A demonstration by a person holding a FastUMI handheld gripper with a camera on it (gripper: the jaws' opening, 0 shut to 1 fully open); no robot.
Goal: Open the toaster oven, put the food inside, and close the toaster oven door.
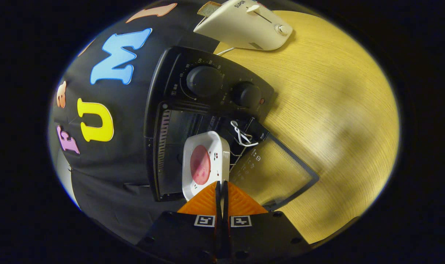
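Orange fingers (207, 203) of the gripper (221, 185) sit nearest the camera, pressed together with only a thin dark slit between them, and they clamp the near rim of a white square plate (222, 154). Both pads meet on that rim, so the plate hangs from the fingertips and reaches away from them toward the oven. On the plate lies a round pink slice of meat (200, 165), flat, near the plate's middle, with small dark printed specks on the white surface to its right.

Just beyond the fingertips stands the black toaster oven (163, 91), seen strongly rotated in this view. Its door (273, 172) is open and folded down onto the wooden table (336, 110), a glass panel with a dotted border lying right of the plate. The far part of the plate is over the mouth of the oven's cavity (174, 128), beside the ribbed inner wall; how deep it reaches I cannot tell. A wire rack (244, 146) shows at the cavity's edge between plate and door, with a white cord loop (240, 135) tied on it. Two round black knobs, a larger one (204, 80) and a smaller one (246, 94), sit on the oven's control panel further on.

Far beyond the oven, a cream pop-up toaster (244, 25) rests on the table with a slice of bread (208, 8) sticking out of its slot and a white cable trailing from it
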